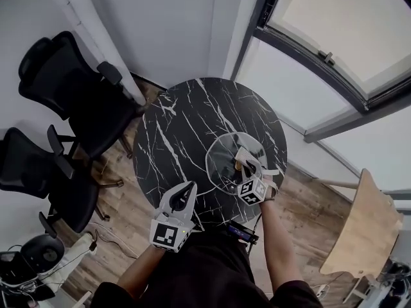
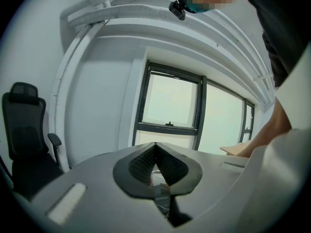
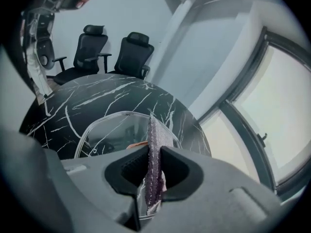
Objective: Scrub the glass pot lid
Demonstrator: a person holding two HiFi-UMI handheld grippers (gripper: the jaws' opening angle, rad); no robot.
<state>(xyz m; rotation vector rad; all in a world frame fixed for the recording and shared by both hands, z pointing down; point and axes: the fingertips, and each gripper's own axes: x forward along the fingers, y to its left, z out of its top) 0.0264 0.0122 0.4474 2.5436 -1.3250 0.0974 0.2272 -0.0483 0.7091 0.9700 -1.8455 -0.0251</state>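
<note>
A round glass pot lid (image 1: 221,161) lies flat on the black marble table (image 1: 186,120), toward its right front. My right gripper (image 1: 246,162) hovers over the lid's near right part, shut on a purple scrubbing cloth (image 3: 154,164) that stands upright between the jaws. In the right gripper view the lid (image 3: 109,130) sits just beyond the jaws, and a tan knob (image 3: 138,143) peeks out beside the cloth. My left gripper (image 1: 186,190) is at the table's front edge, left of the lid and apart from it. Its jaws meet with nothing between them, and this gripper (image 2: 155,150) points up at a window.
Two black office chairs (image 1: 77,88) (image 1: 32,172) stand left of the table. A light wooden chair (image 1: 363,230) is at the right, on the wood floor. A small dark device (image 1: 242,231) lies at the table's front edge. A curved window (image 1: 334,24) runs behind.
</note>
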